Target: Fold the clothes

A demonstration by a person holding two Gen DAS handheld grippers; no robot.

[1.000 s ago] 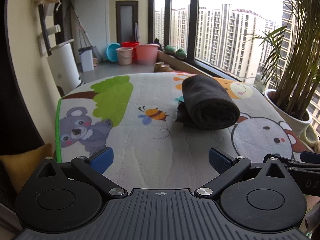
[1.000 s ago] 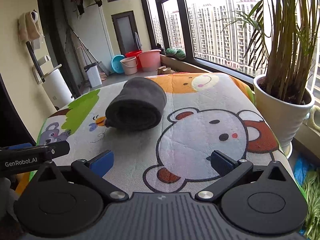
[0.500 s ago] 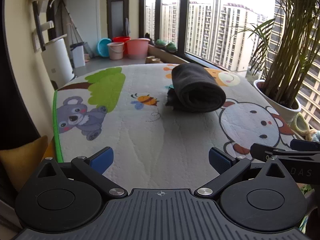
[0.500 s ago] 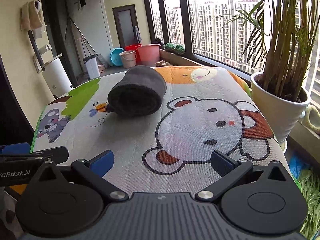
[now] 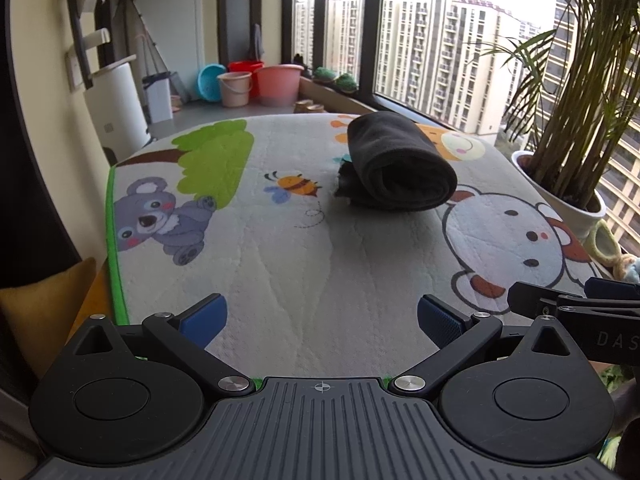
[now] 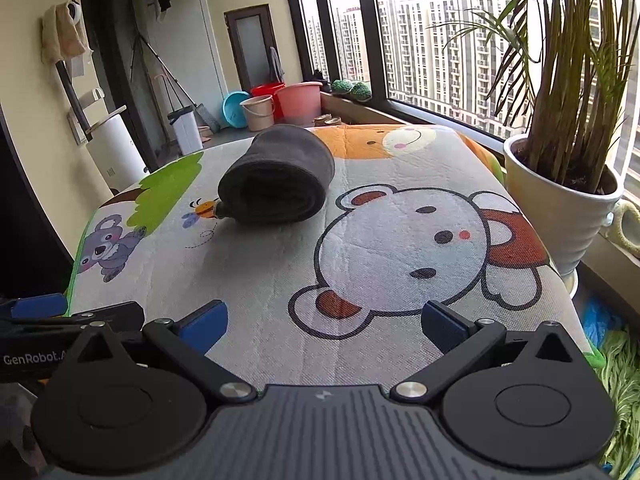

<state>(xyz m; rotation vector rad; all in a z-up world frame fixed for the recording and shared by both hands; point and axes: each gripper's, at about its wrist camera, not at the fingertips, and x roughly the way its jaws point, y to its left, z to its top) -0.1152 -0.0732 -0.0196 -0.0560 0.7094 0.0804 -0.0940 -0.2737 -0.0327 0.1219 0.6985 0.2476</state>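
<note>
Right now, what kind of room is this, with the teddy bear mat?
Probably an enclosed balcony or laundry nook high up in a flat. Plastic buckets sit by the big windows, tower blocks show outside, and a potted palm stands beside the cartoon mat.

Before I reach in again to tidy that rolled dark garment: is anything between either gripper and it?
Nothing visible. Only bare mat lies between the open left gripper, the open right gripper and the rolled dark garment.
</note>
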